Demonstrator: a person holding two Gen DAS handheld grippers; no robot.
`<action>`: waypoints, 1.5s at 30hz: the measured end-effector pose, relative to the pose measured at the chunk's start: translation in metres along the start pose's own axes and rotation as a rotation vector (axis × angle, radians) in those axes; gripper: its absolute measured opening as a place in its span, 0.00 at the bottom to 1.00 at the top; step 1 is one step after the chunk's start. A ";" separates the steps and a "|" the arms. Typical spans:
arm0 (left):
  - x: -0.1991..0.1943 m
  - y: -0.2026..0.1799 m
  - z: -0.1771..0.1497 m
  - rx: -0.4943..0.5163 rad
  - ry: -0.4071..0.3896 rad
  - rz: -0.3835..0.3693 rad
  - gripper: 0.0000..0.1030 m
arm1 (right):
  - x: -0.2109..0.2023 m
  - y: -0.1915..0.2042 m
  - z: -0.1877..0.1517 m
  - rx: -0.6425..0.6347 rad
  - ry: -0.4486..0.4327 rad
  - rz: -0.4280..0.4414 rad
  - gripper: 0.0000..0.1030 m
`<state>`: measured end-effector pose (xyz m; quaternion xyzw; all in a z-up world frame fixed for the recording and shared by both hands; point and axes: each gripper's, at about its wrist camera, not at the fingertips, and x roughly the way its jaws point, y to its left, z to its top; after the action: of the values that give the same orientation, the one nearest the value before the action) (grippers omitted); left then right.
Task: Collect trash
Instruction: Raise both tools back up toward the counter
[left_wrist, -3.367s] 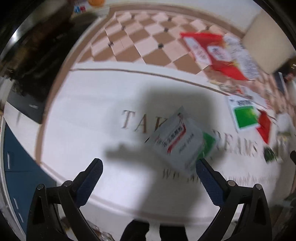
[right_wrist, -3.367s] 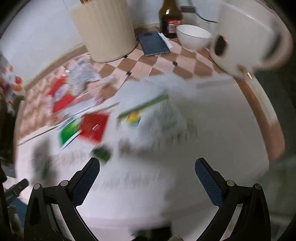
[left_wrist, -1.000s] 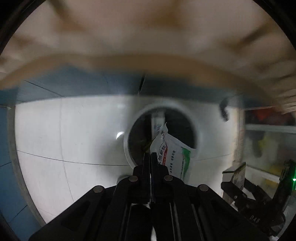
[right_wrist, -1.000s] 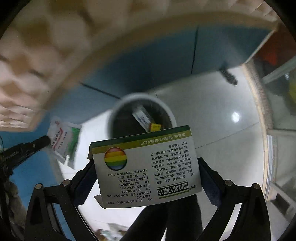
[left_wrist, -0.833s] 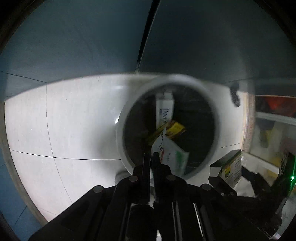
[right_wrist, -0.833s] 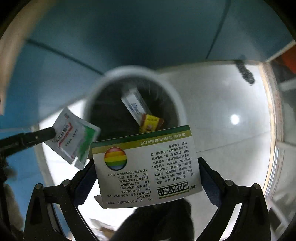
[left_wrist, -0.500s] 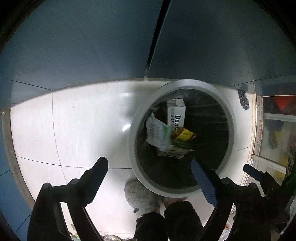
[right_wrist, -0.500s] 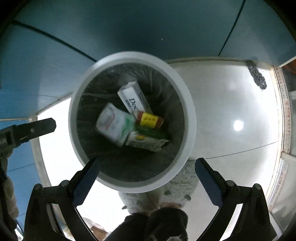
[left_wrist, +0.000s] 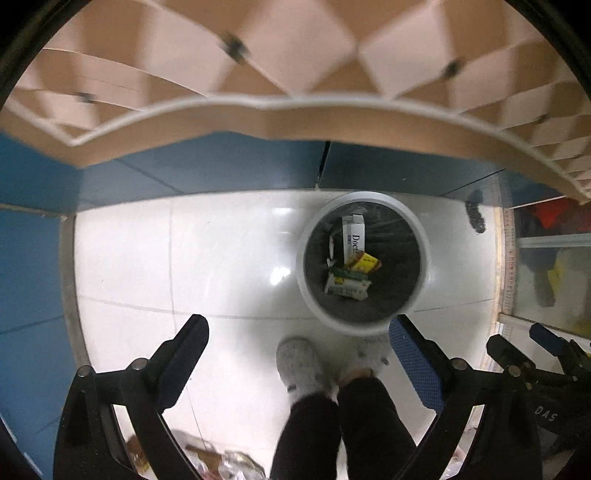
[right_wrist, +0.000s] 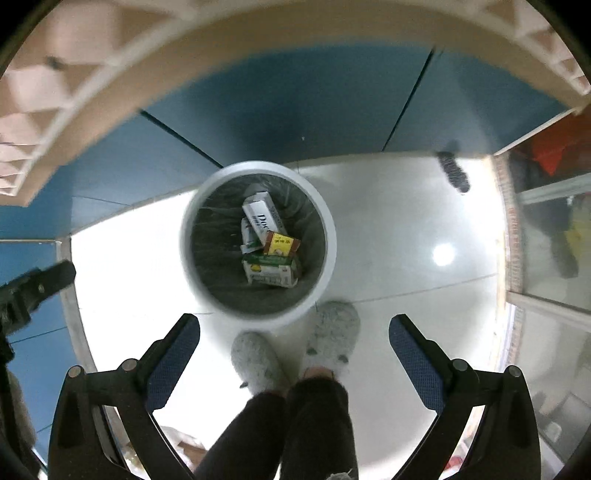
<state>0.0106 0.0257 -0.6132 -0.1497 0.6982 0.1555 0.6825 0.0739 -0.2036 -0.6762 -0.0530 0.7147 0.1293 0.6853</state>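
Observation:
A round white trash bin (left_wrist: 421, 258) (right_wrist: 328, 254) with a dark liner stands on the white tiled floor below both grippers. Inside it lie a white carton (right_wrist: 264, 219), a yellow packet (right_wrist: 282, 243), a green-and-white box (right_wrist: 271, 271) (left_wrist: 347, 286) and a white sachet (right_wrist: 247, 230). My left gripper (left_wrist: 299, 363) is open and empty, high above the floor to the left of the bin. My right gripper (right_wrist: 295, 363) is open and empty, above the bin's near side. The right gripper also shows at the left wrist view's right edge (left_wrist: 546, 354).
The person's legs and grey slippers (right_wrist: 332, 336) stand just in front of the bin. Blue cabinet fronts (right_wrist: 295, 103) rise behind it, under the checkered tabletop edge (left_wrist: 295, 107). A dark object (right_wrist: 454, 171) lies on the floor at the right. Shelves (right_wrist: 546, 221) stand at the far right.
Both grippers opened and dropped the sachet and the green-and-white box into the bin. Since then both have risen away, so the bin looks smaller and the tabletop edge is back in view.

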 end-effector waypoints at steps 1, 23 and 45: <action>-0.019 0.001 -0.005 -0.006 -0.007 0.004 0.97 | -0.022 0.005 -0.004 -0.004 -0.006 -0.013 1.00; -0.313 0.001 -0.085 0.001 -0.075 -0.075 0.97 | -0.397 0.063 -0.085 -0.055 -0.141 -0.060 1.00; -0.431 -0.029 0.041 0.053 -0.531 -0.044 1.00 | -0.495 0.054 -0.001 0.048 -0.359 0.120 1.00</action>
<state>0.0700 0.0157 -0.1831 -0.1009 0.4951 0.1559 0.8488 0.0866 -0.2023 -0.1781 0.0300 0.5858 0.1599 0.7940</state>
